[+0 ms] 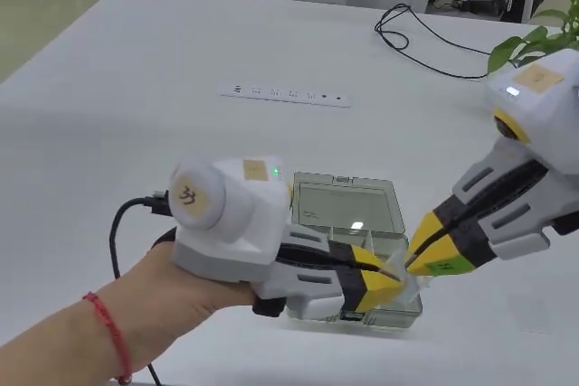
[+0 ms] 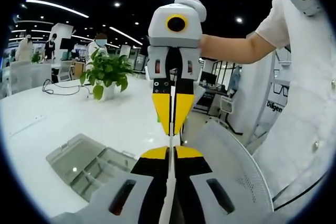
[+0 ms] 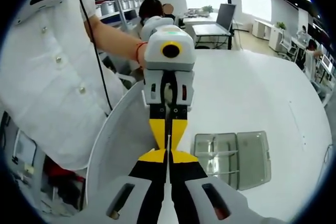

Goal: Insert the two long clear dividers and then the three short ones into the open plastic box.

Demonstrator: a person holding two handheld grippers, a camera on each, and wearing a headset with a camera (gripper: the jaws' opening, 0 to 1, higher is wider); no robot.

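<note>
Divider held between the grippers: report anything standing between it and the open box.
Nothing visible does. In the head view the divider, pinched by the left gripper and right gripper, hangs over the box's near right corner.

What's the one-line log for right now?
left gripper: shut on clear divider | right gripper: shut on same divider | open box: below

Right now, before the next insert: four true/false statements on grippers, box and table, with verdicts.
1. The left gripper and right gripper both have jaws shut on one clear divider. True.
2. The plastic box has its lid closed. False: it lies open.
3. A power strip lies on the table beyond the box. True.
4. The red wristband is on the right gripper's hand. False: it is on the left gripper's.
</note>
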